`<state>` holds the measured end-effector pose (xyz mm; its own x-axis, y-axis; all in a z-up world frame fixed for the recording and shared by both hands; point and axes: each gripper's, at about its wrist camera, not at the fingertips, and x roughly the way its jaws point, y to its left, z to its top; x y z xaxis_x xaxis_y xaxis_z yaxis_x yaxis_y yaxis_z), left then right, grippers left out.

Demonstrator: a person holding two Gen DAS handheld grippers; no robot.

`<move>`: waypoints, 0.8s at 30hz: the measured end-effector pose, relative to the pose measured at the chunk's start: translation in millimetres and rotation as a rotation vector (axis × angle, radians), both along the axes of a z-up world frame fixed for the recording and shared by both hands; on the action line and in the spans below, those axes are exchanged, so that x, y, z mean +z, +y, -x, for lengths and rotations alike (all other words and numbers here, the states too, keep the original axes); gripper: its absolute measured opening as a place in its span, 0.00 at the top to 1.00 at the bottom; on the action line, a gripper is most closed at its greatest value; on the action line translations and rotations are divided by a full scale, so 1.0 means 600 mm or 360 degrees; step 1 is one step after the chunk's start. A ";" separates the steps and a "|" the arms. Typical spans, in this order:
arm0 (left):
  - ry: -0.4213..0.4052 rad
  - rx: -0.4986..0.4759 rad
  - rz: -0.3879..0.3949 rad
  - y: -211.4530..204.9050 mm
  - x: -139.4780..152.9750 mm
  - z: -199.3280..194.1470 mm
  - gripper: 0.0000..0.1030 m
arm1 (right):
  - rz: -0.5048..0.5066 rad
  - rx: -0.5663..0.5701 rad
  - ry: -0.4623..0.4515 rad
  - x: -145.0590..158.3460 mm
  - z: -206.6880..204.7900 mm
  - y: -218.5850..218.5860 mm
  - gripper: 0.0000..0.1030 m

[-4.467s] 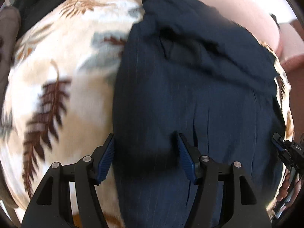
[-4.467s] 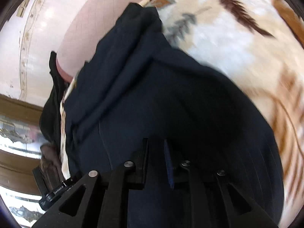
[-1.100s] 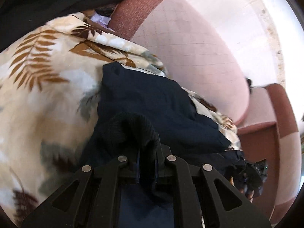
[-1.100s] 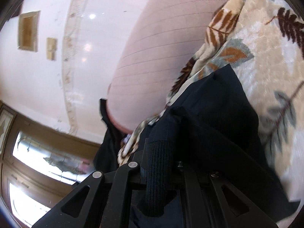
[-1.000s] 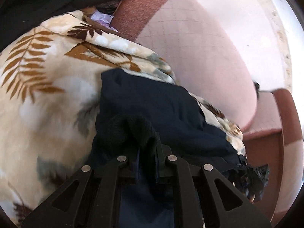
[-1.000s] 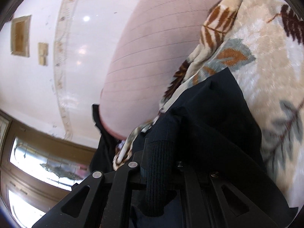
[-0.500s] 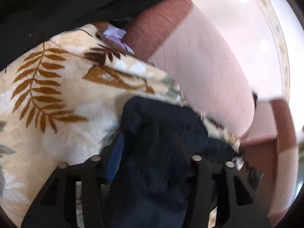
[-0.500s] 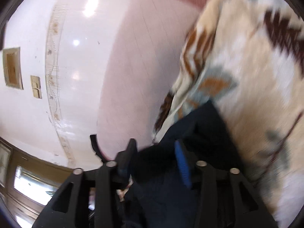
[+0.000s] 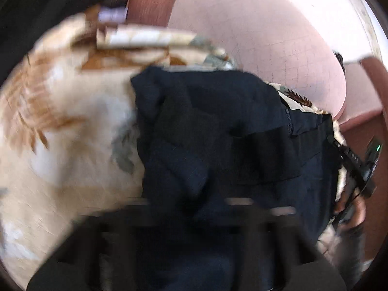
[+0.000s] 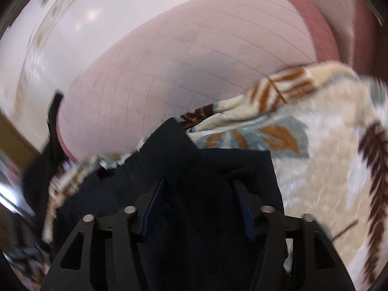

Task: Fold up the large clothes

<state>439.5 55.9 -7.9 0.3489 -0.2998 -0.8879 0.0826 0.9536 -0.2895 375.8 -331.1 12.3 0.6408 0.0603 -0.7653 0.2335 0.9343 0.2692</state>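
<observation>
A dark navy garment (image 9: 213, 131) lies folded over on a cream blanket with brown fern leaves (image 9: 60, 121). It also shows in the right wrist view (image 10: 208, 169). My left gripper (image 9: 191, 215) is badly blurred at the bottom of its view, over the garment's near part; its jaws look spread. My right gripper (image 10: 197, 206) is open above the garment's folded edge, with the blue pads (image 10: 245, 208) wide apart and nothing between them. The right gripper also shows at the right edge of the left wrist view (image 9: 356, 169).
The blanket (image 10: 327, 160) covers a pink sofa whose backrest (image 10: 194, 68) rises behind the garment. A darker red armrest (image 9: 373, 111) stands at the right. Black cloth (image 9: 48, 7) hangs at the upper left. White wall lies beyond.
Both grippers held the garment's ribbed edge a second ago, carried it over toward the sofa back, and have opened and let go. Both views are now blurred by motion.
</observation>
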 end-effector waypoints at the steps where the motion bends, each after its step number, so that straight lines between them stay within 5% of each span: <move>1: -0.0077 -0.0001 -0.0012 -0.002 0.019 0.005 0.96 | 0.0031 0.0058 -0.0027 0.010 0.000 0.006 0.90; 6: -0.0352 0.0139 0.0066 0.023 0.079 -0.004 0.96 | -0.0197 0.0005 -0.0375 0.063 0.048 -0.052 0.91; 9: -0.0273 0.0237 0.0076 0.032 0.051 -0.041 0.96 | -0.0364 -0.0176 -0.0337 0.035 0.049 -0.103 0.92; 12: -0.0057 0.0350 0.0091 0.042 -0.018 -0.074 0.93 | -0.0462 -0.0311 -0.0195 -0.014 0.036 -0.128 0.96; 17: 0.0049 0.0511 0.0212 0.090 -0.056 -0.069 0.60 | -0.0499 -0.0404 -0.0112 -0.055 0.053 -0.155 0.95; 21: 0.0003 0.0558 0.0396 0.133 -0.021 -0.049 0.59 | -0.0563 -0.0308 -0.0197 -0.034 0.095 -0.171 0.87; 24: -0.0129 0.0585 0.0440 0.139 0.019 -0.017 0.60 | -0.0640 -0.0244 -0.0193 -0.027 0.111 -0.172 0.59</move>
